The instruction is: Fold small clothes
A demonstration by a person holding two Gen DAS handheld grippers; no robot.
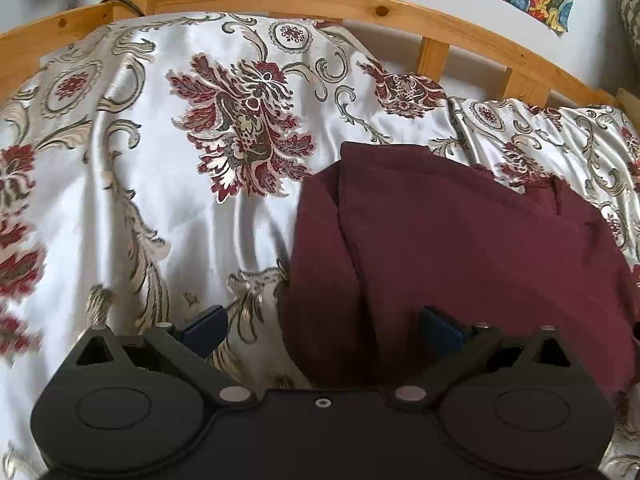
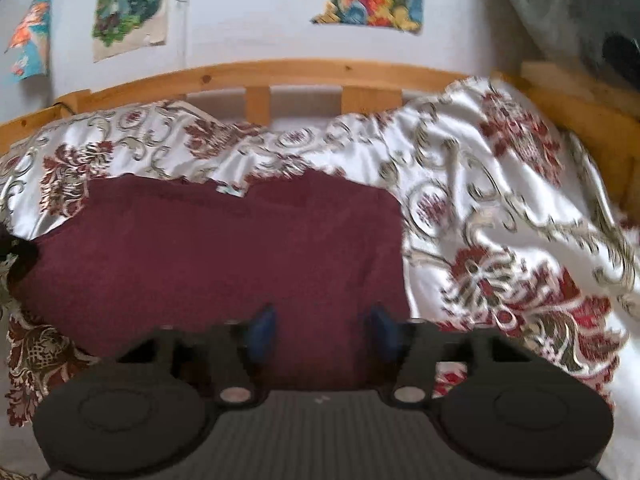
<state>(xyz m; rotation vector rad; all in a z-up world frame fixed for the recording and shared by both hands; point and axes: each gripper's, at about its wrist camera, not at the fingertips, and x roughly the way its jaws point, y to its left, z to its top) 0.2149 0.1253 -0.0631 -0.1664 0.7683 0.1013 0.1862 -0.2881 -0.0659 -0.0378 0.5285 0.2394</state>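
Observation:
A maroon garment point(image 1: 460, 248) lies folded on a white floral bedspread point(image 1: 160, 200), with a folded-over flap along its left side. My left gripper point(image 1: 324, 328) is open and empty, just above the garment's near left edge. In the right wrist view the same garment point(image 2: 208, 248) spreads across the middle. My right gripper point(image 2: 324, 332) is open with a narrower gap, empty, over the garment's near right part. That view is blurred.
A wooden bed rail point(image 1: 320, 0) with slats point(image 2: 258, 104) runs along the far side, a white wall with colourful pictures point(image 2: 128, 4) behind it. The bedspread point(image 2: 500, 220) is bunched up to the right of the garment.

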